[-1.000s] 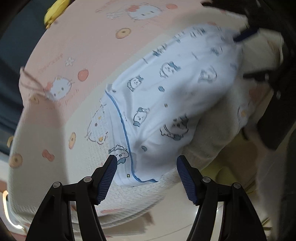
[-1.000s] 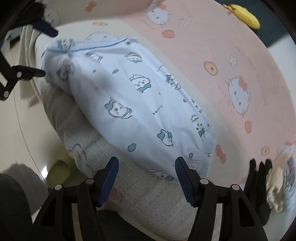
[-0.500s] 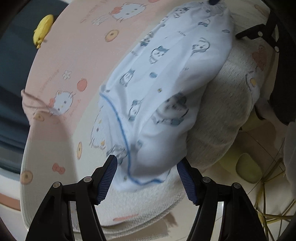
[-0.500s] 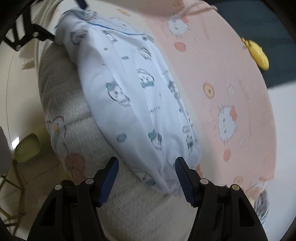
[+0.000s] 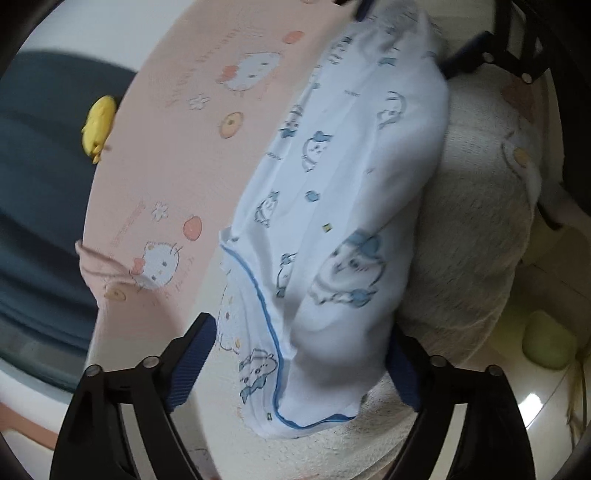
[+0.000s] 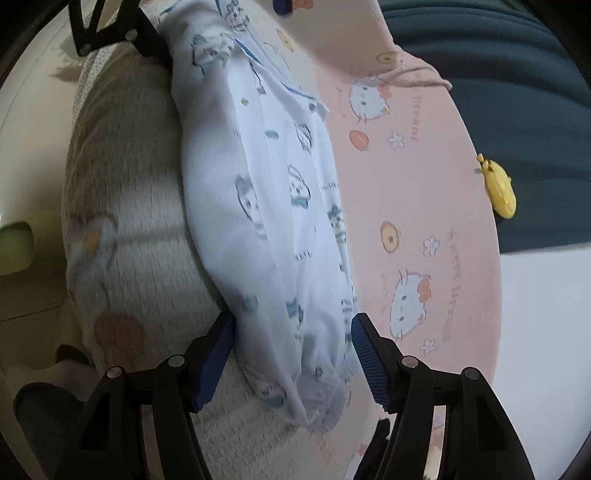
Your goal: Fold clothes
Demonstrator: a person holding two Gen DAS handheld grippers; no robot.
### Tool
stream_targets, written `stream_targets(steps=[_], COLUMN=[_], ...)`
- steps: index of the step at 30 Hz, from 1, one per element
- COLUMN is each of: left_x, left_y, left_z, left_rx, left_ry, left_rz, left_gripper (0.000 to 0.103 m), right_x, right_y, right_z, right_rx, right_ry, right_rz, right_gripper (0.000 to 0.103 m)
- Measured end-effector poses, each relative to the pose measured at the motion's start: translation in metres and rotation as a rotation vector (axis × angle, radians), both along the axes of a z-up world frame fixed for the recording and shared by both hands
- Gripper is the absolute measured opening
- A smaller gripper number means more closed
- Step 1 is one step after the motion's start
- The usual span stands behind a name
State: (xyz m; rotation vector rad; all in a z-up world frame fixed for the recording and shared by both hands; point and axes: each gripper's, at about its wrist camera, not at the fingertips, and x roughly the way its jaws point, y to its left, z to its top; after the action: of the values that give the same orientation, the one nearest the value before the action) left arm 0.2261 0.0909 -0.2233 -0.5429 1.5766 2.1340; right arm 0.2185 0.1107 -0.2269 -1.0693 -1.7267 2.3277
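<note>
A white garment (image 5: 332,206) with blue cartoon prints and blue piping lies lengthwise on a pink cat-print blanket (image 5: 177,122). My left gripper (image 5: 299,362) is open, and the piped end of the garment sits between its blue pads. In the right wrist view the same garment (image 6: 280,206) stretches away from me. My right gripper (image 6: 293,354) is open around its gathered cuff end. Each gripper shows at the far end of the other's view: the right gripper (image 5: 480,55) and the left gripper (image 6: 118,29).
A cream knitted cover (image 5: 469,221) hangs over the bed's edge beside the garment. A yellow toy (image 5: 98,125) lies at the blanket's far edge against dark blue fabric (image 5: 37,184). A green slipper (image 5: 550,343) sits on the shiny floor below.
Both grippers have moved in toward the garment's two ends, which now lie between their open fingers. The garment looks more bunched along its length.
</note>
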Motion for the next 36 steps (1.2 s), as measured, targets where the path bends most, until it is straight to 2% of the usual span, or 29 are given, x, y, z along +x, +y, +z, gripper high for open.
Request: stream_targets(steps=[3, 5, 9, 10, 16, 23, 26, 27, 29, 31, 33, 34, 35, 36], left_x=[0.002, 0.007, 0.024, 0.025, 0.014, 0.008, 0.010, 0.009, 0.009, 0.007, 0.004, 0.002, -0.001, -0.004], left_y=[-0.001, 0.001, 0.005, 0.004, -0.016, -0.017, -0.019, -0.020, -0.023, -0.026, -0.030, -0.032, -0.033, -0.034], left_z=[0.005, 0.001, -0.009, -0.010, -0.002, -0.004, -0.003, -0.003, -0.003, -0.002, 0.002, 0.005, 0.008, 0.010], left_rx=[-0.004, -0.043, -0.164, -0.184, -0.223, -0.241, -0.221, -0.207, -0.179, -0.152, -0.110, -0.085, -0.062, -0.046], left_ry=[0.004, 0.051, 0.164, 0.172, 0.120, 0.128, 0.126, 0.126, 0.126, 0.116, 0.064, 0.014, -0.035, -0.069], left_rz=[0.006, -0.013, -0.081, -0.086, -0.023, -0.015, -0.005, -0.001, 0.009, 0.007, 0.016, 0.028, 0.042, 0.053], left_gripper=[0.092, 0.095, 0.094, 0.094, 0.095, 0.096, 0.096, 0.096, 0.093, 0.092, 0.084, 0.073, 0.064, 0.061], right_x=[0.000, 0.000, 0.001, 0.002, 0.002, -0.010, -0.009, -0.008, -0.007, -0.005, -0.002, -0.001, 0.000, 0.001], right_y=[0.006, 0.006, 0.001, 0.000, -0.008, -0.024, -0.027, -0.027, -0.027, -0.030, -0.035, -0.037, -0.038, -0.039], right_z=[0.000, -0.001, -0.002, -0.003, -0.003, -0.001, -0.003, -0.003, -0.005, -0.009, -0.016, -0.019, -0.023, -0.025], right_rx=[0.002, 0.009, 0.030, 0.035, 0.041, 0.023, 0.014, 0.011, -0.011, -0.009, -0.006, -0.003, 0.007, 0.017], right_ry=[0.008, 0.014, 0.027, 0.031, 0.043, 0.060, 0.066, 0.067, 0.046, 0.014, -0.031, -0.049, -0.047, -0.044], right_rz=[-0.019, -0.027, -0.038, -0.041, -0.050, -0.032, -0.027, -0.027, -0.023, -0.012, -0.004, -0.001, 0.001, 0.002], right_gripper=[0.069, 0.074, 0.074, 0.074, 0.074, 0.074, 0.073, 0.071, 0.053, 0.040, 0.020, 0.007, 0.008, 0.008])
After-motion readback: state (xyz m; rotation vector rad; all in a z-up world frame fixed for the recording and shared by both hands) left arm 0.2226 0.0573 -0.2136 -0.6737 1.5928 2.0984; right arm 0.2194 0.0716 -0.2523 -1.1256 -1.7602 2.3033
